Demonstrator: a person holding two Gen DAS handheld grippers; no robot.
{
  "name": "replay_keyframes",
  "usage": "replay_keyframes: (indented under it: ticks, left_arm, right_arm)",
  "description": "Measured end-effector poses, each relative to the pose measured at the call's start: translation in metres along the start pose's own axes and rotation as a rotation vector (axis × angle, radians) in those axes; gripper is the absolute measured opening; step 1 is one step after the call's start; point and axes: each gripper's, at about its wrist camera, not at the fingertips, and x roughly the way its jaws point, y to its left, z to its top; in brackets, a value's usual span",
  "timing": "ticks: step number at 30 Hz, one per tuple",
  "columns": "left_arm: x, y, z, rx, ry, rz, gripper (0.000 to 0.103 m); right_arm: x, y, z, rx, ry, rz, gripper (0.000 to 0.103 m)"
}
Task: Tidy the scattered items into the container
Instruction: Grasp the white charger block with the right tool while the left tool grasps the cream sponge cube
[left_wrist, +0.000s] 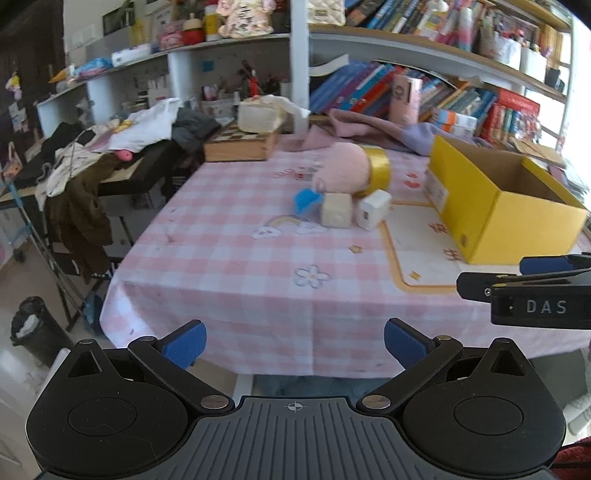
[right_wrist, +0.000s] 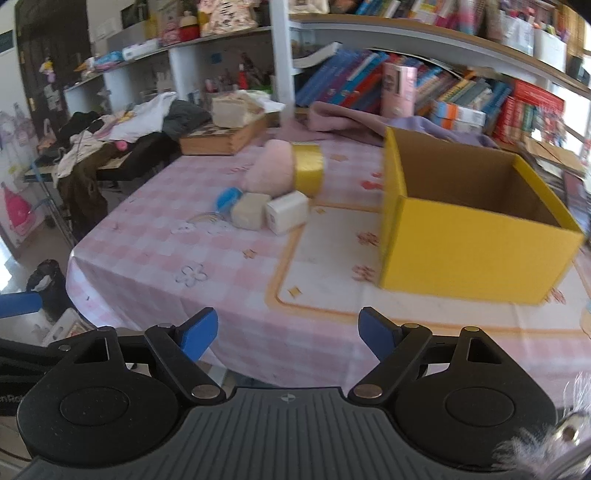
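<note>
An open yellow cardboard box (left_wrist: 495, 206) (right_wrist: 469, 243) stands on the right of the pink checked tablecloth. Left of it lies a cluster: a pink plush toy (left_wrist: 341, 168) (right_wrist: 271, 170), a roll of gold tape (left_wrist: 378, 168) (right_wrist: 308, 166), a small blue item (left_wrist: 304, 199) (right_wrist: 227, 197), a beige block (left_wrist: 335, 210) (right_wrist: 249, 210) and a white cube-shaped item (left_wrist: 373, 210) (right_wrist: 287, 211). My left gripper (left_wrist: 294, 345) is open at the table's near edge, nothing between its fingers. My right gripper (right_wrist: 287, 334) is also open and empty, near the front edge, and its side shows at the right of the left wrist view.
A wooden box (left_wrist: 240, 146) and pink and lilac cloth (left_wrist: 369, 129) lie at the table's far side below full bookshelves. A clothes-covered desk (left_wrist: 103, 147) stands left of the table. A black bin (left_wrist: 31, 325) sits on the floor at lower left.
</note>
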Motion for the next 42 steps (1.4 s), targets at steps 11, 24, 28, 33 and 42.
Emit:
replay_keyframes:
  ticks: [11,24,28,33,42]
  left_arm:
    - [0.057,0.007,0.043,0.008,0.001,0.013,0.099]
    - [0.12,0.009,0.085,0.015,0.062,-0.014,0.092]
    - [0.138,0.007,0.093,0.028,0.086,-0.036,0.089]
    - [0.162,0.002,0.101,0.052,0.121,-0.082,0.076]
    - [0.2,-0.025,0.106,0.135,0.173,-0.233,0.048]
  right_arm:
    - [0.062,-0.005,0.041,-0.027,0.031,0.029,0.076]
    - [0.139,-0.018,0.097,-0.057,0.087,0.022,0.074]
    - [0.163,-0.019,0.109,-0.072,0.117,0.026,0.074]
    - [0.193,-0.018,0.121,-0.103,0.163,0.033,0.074]
    - [0.219,-0.026,0.131,-0.114,0.232,0.02,0.053]
